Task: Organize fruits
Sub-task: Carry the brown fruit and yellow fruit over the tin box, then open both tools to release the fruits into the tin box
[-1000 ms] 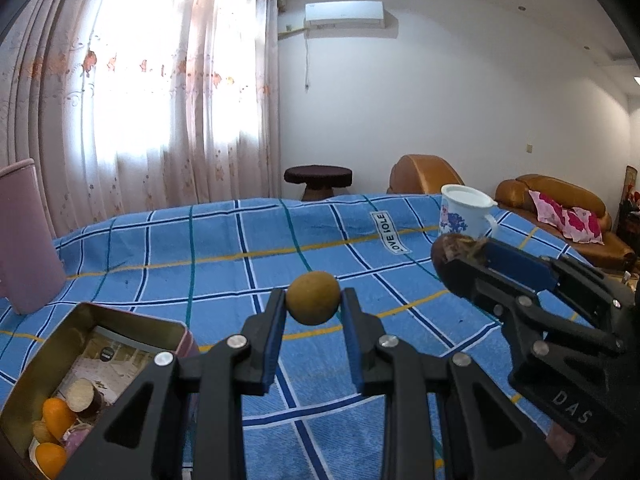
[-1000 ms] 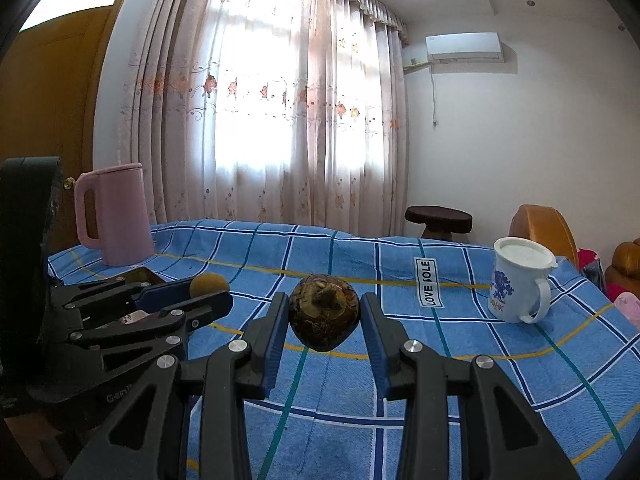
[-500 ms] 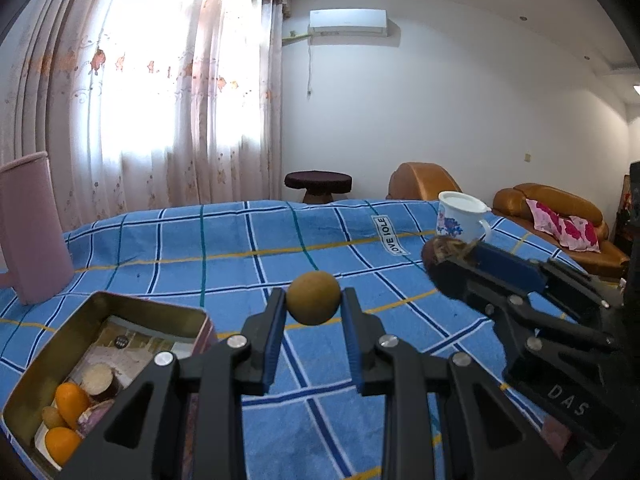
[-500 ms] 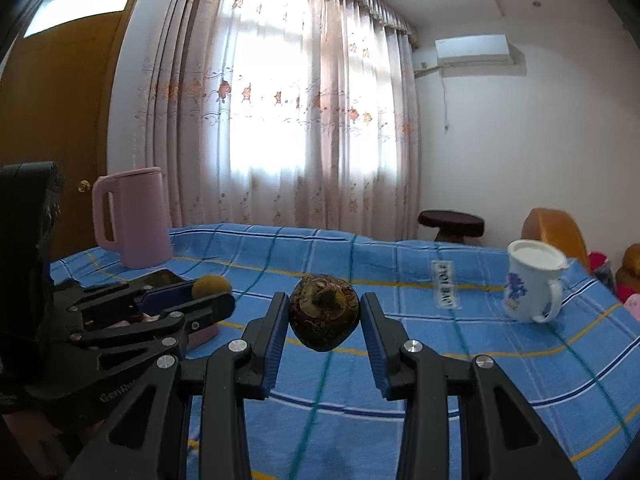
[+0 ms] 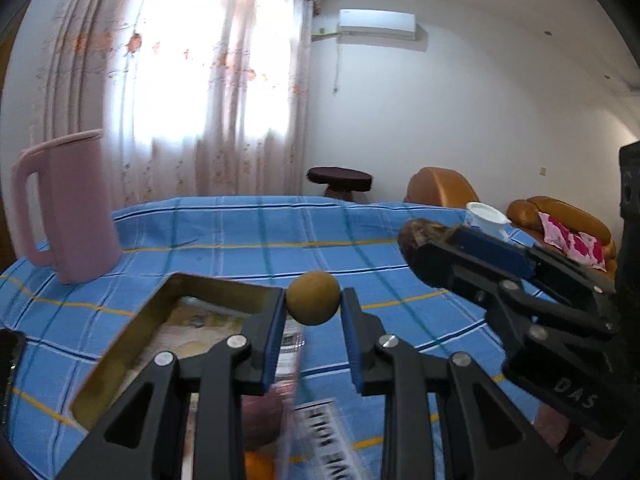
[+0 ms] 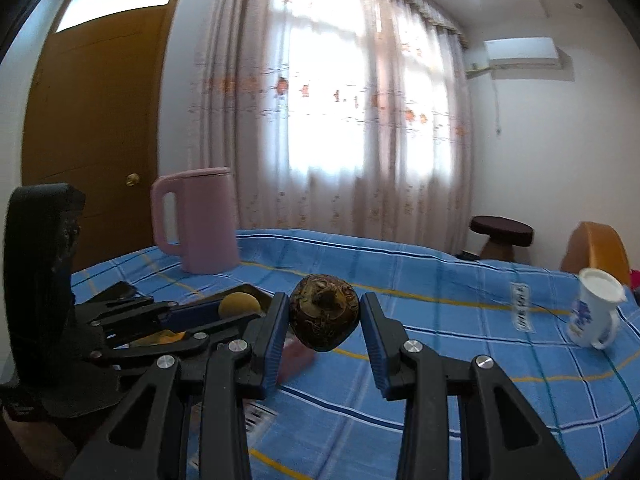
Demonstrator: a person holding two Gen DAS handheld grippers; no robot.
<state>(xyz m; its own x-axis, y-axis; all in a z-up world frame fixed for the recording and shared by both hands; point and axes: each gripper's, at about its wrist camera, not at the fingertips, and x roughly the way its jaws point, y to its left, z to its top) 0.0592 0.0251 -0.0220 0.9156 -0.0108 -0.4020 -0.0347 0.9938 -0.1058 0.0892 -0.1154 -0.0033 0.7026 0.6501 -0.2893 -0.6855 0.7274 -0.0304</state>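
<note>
My left gripper (image 5: 313, 312) is shut on a small round tan fruit (image 5: 313, 297) and holds it in the air over the right rim of an open gold tin (image 5: 120, 344). An orange fruit (image 5: 256, 465) shows low in the tin behind my fingers. My right gripper (image 6: 325, 320) is shut on a dark brown, rough mangosteen (image 6: 324, 322) above the blue checked cloth. In the left wrist view the right gripper (image 5: 420, 248) sits to the right. In the right wrist view the left gripper (image 6: 236, 312) with the tan fruit (image 6: 239, 304) sits to the left.
A pink jug (image 5: 68, 208) stands at the far left of the table, behind the tin. A white mug with a blue print (image 6: 596, 312) stands at the right. The blue checked tablecloth (image 5: 248, 236) covers the table. Sofas and a dark stool (image 5: 339, 180) stand beyond.
Both grippers have swung left with their fruits still held. The tin now lies under my left gripper, and the pink jug has come further into both views.
</note>
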